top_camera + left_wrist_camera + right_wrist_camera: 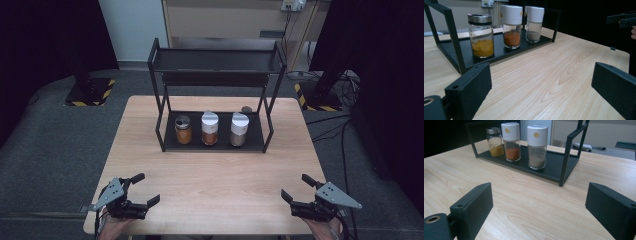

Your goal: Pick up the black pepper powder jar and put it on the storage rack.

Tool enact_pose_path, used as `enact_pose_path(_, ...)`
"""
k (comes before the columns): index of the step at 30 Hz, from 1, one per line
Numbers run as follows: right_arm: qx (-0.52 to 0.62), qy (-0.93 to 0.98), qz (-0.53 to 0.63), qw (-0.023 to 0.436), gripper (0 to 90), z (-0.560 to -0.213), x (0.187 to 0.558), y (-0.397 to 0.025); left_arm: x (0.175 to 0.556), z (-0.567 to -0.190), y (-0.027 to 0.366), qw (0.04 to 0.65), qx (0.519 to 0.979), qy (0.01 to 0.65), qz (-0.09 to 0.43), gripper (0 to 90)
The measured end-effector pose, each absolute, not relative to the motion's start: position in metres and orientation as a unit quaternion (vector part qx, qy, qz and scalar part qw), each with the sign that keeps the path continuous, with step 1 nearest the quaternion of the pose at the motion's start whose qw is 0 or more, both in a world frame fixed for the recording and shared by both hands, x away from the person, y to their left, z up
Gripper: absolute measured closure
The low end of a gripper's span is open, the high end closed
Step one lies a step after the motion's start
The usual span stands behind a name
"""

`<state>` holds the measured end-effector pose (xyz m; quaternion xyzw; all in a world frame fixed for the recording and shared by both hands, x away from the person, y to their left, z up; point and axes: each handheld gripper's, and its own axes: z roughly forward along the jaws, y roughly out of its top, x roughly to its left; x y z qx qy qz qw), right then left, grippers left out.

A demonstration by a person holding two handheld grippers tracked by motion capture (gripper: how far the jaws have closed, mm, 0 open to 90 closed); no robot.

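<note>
A black two-tier rack [215,142] stands at the middle back of the wooden table [215,180]. Its lower shelf holds three jars in a row: a steel-lidded jar of yellow powder [183,130] [481,35] [494,142], a white-capped jar of orange powder [209,128] [511,26] [511,142], and a white-capped jar of grey powder [239,130] [534,24] [537,147]. My left gripper [146,189] [541,87] hangs open near the front left corner, empty. My right gripper [297,187] [539,206] is open near the front right corner, also empty.
The rack's upper shelf [216,61] is bare. A small dark object [246,109] lies on the table behind the rack. Cabinets [225,20] and cables [345,85] sit beyond the table, with bare wood between the grippers and the rack.
</note>
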<state>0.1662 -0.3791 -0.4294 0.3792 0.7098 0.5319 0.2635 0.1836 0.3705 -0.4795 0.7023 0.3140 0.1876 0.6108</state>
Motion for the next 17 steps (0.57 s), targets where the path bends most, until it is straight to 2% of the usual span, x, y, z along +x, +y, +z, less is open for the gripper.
enact_pose_path(17, 0.380, 0.714, 0.529, 0.257, 7.6, -0.4303, 0.1686, -0.3794, 0.1851, -0.4800, 0.3715, 0.614, 0.701, 0.314, 0.183, 2.1)
